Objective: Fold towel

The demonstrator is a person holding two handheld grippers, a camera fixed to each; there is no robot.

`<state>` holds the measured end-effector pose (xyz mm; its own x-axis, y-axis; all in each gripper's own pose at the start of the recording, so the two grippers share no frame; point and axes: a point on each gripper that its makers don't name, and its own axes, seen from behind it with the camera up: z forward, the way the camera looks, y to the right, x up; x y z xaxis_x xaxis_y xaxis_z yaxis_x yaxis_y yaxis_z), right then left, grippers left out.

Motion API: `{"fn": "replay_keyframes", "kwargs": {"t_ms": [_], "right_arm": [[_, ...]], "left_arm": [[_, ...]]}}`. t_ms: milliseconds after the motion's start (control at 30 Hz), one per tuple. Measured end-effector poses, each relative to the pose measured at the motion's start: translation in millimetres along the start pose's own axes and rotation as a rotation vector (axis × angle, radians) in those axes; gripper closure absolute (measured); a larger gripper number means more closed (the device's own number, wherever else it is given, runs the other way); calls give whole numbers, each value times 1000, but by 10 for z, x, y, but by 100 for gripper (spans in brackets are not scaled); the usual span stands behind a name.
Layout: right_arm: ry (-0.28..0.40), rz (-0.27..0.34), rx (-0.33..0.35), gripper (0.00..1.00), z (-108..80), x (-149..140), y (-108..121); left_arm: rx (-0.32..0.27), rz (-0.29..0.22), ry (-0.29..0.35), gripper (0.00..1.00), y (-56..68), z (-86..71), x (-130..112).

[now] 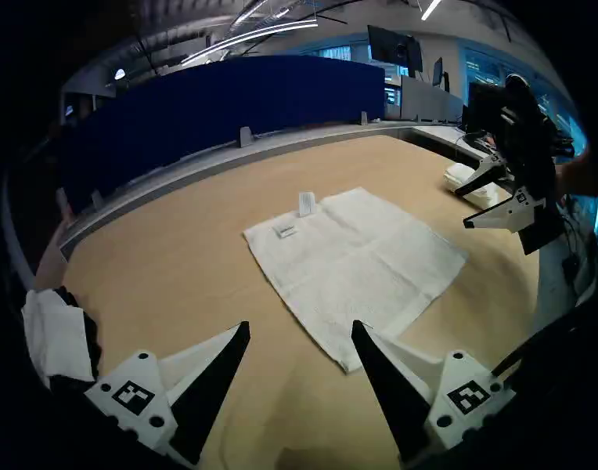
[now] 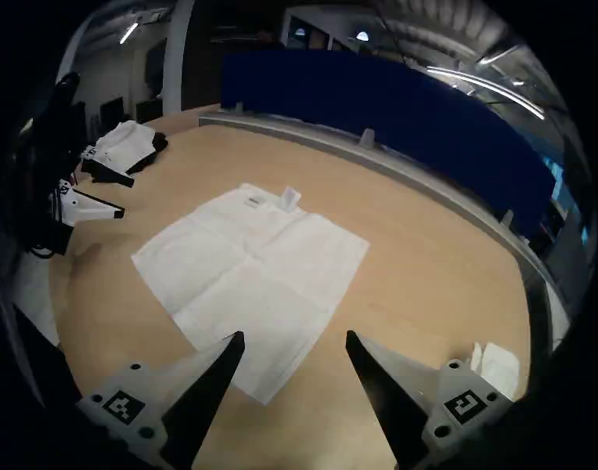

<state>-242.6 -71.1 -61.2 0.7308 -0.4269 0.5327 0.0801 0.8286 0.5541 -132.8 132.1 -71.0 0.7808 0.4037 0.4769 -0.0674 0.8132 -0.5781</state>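
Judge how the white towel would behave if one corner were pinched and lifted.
Probably floppy: the white towel lies flat on the table with soft creases, so a lifted corner should drape. Likely light, since its edges look thin. Pushed, it may bunch rather than slide whole.

The towel (image 1: 354, 262) is lying flat on the table (image 1: 181, 258) at twelve o'clock from your left gripper (image 1: 299, 325). A cloth pile (image 1: 56, 337) is sitting at nine o'clock; your right gripper (image 1: 462, 210) is hovering at two o'clock; a partition (image 1: 221, 110) is standing behind.
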Motion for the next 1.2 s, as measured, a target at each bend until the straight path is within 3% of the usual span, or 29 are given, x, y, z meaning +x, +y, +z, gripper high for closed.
{"fn": "replay_keyframes", "kwargs": {"t_ms": [300, 667, 900, 967, 1200], "right_arm": [[-77, -16, 32, 0, 66, -405, -151], [-113, -23, 43, 0, 114, -599, -188], [-133, -20, 71, 8, 153, -673, -237], [-134, -21, 72, 10, 159, -681, -241], [-139, -26, 78, 24, 166, -717, -242]], "left_arm": [[-68, 11, -88, 3, 226, 133, -319], [-97, 25, -144, 4, 346, 254, -522], [-115, 29, -151, 5, 423, 312, -546], [-122, 34, -150, 6, 448, 322, -549], [-126, 38, -189, 27, 498, 333, -633]]}}
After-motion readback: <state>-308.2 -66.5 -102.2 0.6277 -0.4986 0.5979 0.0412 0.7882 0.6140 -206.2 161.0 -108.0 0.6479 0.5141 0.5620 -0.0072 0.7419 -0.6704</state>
